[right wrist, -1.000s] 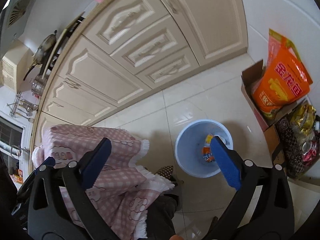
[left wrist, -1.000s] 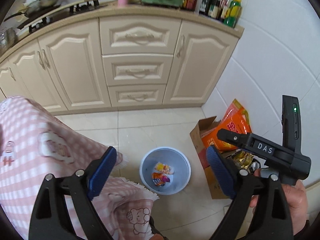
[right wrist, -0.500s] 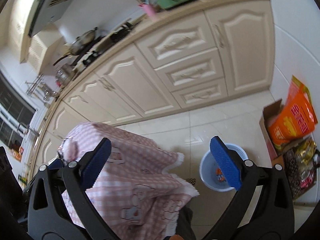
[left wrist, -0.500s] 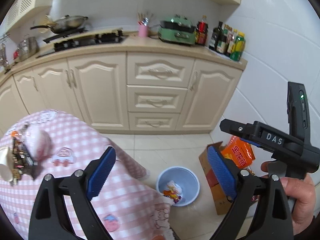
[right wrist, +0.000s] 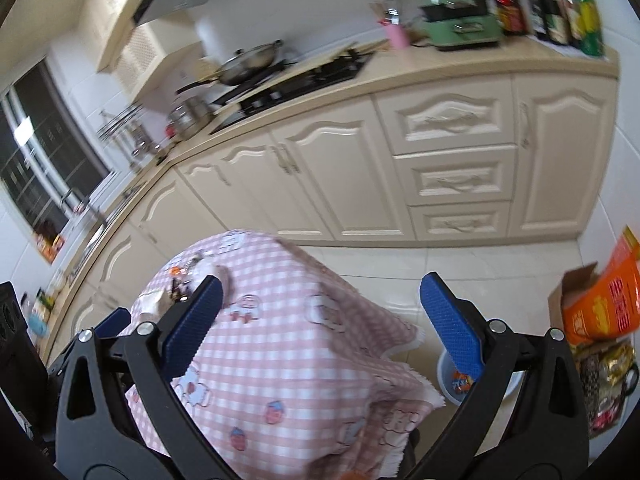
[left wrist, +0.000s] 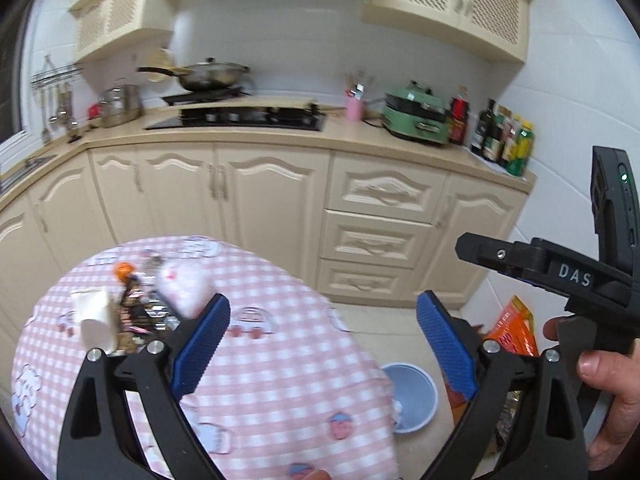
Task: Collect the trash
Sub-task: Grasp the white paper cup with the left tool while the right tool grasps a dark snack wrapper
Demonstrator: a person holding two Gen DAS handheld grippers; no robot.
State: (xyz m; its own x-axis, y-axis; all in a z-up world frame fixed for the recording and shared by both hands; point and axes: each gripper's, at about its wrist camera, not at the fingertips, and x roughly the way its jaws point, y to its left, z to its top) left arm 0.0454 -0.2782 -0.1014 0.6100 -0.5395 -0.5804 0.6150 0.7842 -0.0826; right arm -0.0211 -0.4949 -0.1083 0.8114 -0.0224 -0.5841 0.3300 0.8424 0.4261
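With both the left gripper (left wrist: pixel 322 344) and right gripper (right wrist: pixel 320 320) held apart and empty, the light, crinkly wrappers (left wrist: pixel 136 312) on the table (left wrist: pixel 280 360) are best pinched by an edge.

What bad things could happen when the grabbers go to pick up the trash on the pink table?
The wrappers sit piled against a white cup, so the open left gripper might knock the cup over. The bin stands on the floor partly under the tablecloth edge, so dropped trash could miss it or catch on the cloth. The picture is blurred, so aiming may be off.
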